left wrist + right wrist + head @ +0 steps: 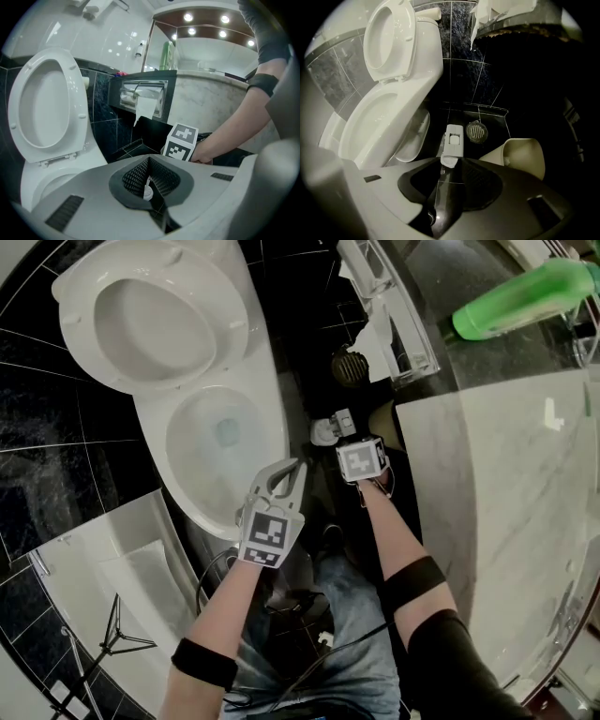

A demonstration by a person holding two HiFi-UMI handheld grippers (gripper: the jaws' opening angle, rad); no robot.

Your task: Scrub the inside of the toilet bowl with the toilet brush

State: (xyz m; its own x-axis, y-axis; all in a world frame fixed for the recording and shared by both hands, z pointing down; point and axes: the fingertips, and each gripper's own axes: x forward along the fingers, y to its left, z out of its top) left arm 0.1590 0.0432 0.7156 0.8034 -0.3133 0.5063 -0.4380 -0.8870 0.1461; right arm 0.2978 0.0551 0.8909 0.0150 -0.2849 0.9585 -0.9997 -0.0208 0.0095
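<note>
Toilet brush [453, 143] between right tool [450, 163] tips

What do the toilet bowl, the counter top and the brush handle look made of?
Toilet bowl: glazed white ceramic, by its glossy highlights. Counter top: polished marble or imitation, pale with grey veins. Brush handle: white moulded plastic, likely, satin with a recessed panel.

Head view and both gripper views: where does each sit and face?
Head view: on the head, steeply down over the toilet; left forearm, right forearm show.
Left gripper view: on left gripper, faces raised seat; shut jaws, right forearm show.
Right gripper view: on right gripper, faces floor drain; jaws round brush handle.
Shared: the toilet.
</note>
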